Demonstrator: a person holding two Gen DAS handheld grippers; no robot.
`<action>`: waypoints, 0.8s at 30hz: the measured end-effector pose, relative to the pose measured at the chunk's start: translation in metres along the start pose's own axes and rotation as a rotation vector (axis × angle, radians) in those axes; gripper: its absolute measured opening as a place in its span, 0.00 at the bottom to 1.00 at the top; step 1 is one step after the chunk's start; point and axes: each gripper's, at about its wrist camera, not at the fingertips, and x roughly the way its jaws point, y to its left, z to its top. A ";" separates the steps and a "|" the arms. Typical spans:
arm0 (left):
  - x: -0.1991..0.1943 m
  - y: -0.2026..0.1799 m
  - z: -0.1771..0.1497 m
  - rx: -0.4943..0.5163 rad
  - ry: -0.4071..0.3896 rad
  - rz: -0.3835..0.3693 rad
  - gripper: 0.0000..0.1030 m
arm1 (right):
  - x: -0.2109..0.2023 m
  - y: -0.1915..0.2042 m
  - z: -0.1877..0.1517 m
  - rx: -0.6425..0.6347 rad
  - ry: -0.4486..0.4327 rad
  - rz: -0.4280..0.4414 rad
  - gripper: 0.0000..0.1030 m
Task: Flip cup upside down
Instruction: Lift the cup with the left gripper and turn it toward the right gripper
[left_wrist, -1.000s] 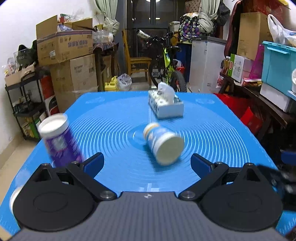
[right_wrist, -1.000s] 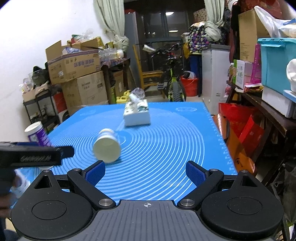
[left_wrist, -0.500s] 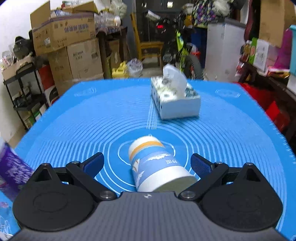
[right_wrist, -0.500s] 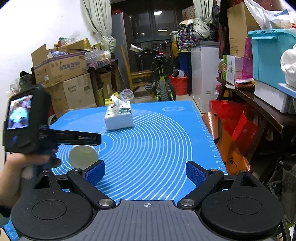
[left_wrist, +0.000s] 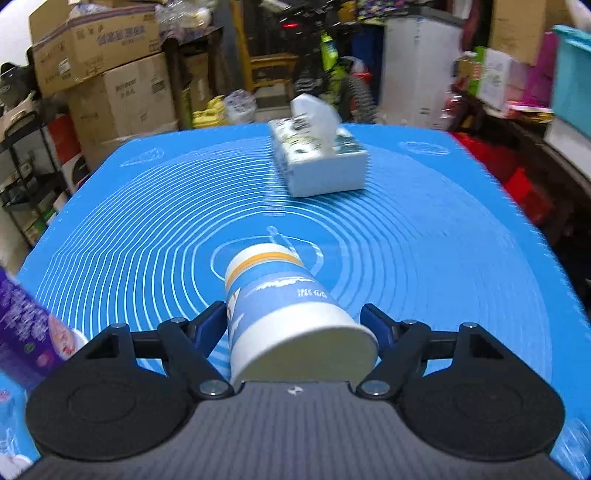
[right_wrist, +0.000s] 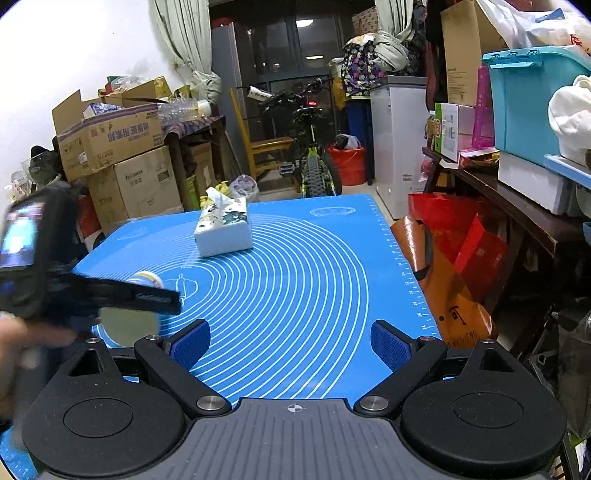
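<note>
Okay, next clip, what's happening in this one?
A person is working over a blue mat with two hand-held grippers. The left hand-held gripper has its fingers on either side of a paper cup lying on its side, wide mouth toward the camera; the left pad looks about in contact, the right one close, so the grasp isn't clearly made. The right hand-held gripper is open and holds nothing. A tissue box sits farther back. The cup is not yet flipped.

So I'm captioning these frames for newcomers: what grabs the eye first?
A blue-and-white paper cup with an orange band lies on its side on the bright blue ringed mat, between the fingers of the left gripper. Behind it sits a white tissue box. The right gripper hangs open over bare mat.
</note>
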 end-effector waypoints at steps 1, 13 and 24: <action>-0.010 -0.002 -0.004 0.010 -0.007 -0.018 0.77 | 0.000 0.000 0.000 0.001 0.001 0.001 0.91; -0.047 -0.033 -0.050 0.090 -0.029 -0.145 0.76 | -0.016 0.004 -0.007 0.007 0.024 0.014 0.91; -0.036 -0.030 -0.057 0.095 0.030 -0.130 0.80 | -0.019 0.002 -0.012 0.006 0.042 -0.004 0.91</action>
